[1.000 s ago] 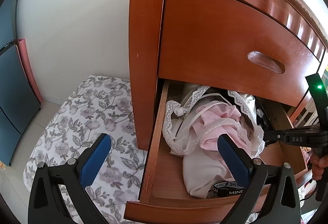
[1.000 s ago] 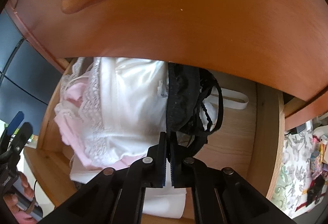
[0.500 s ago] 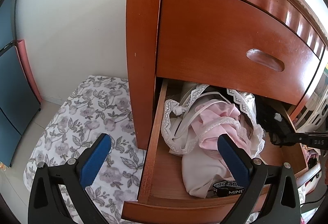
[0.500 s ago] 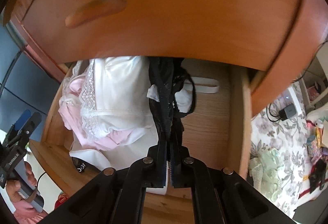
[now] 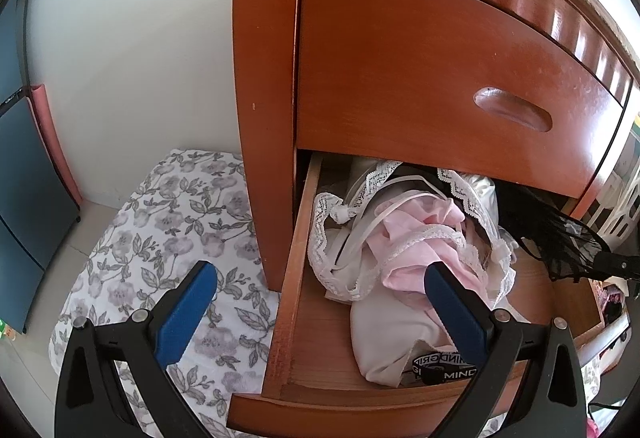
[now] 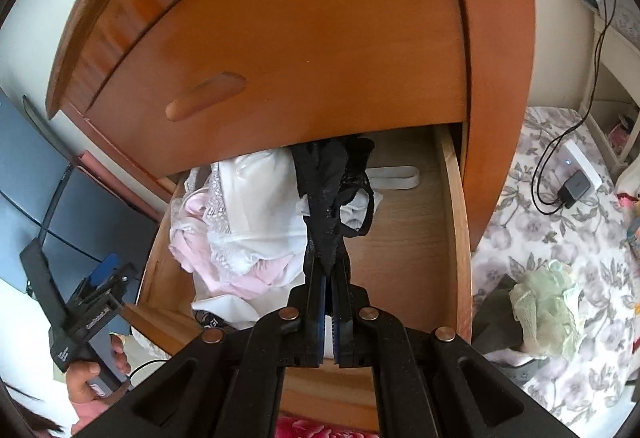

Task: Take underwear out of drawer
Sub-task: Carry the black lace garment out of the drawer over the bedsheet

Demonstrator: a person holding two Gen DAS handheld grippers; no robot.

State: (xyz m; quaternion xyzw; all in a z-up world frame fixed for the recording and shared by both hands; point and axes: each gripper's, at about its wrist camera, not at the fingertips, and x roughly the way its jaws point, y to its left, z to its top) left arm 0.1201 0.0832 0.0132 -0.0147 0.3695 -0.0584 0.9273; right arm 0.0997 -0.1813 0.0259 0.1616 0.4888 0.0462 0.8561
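black lace underwear | stretched taut (pinched) | above open drawer

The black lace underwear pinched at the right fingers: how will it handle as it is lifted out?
Probably floppy: the black lace underwear hangs in loose folds and loops from the right gripper. Likely very light, being thin and sheer. Its dangling strap may snag on the white garment beside it in the drawer.

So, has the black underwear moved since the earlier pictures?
Yes. The right gripper, shut on the black underwear, has drawn it out and up from under the upper drawer front, toward the open drawer's front.
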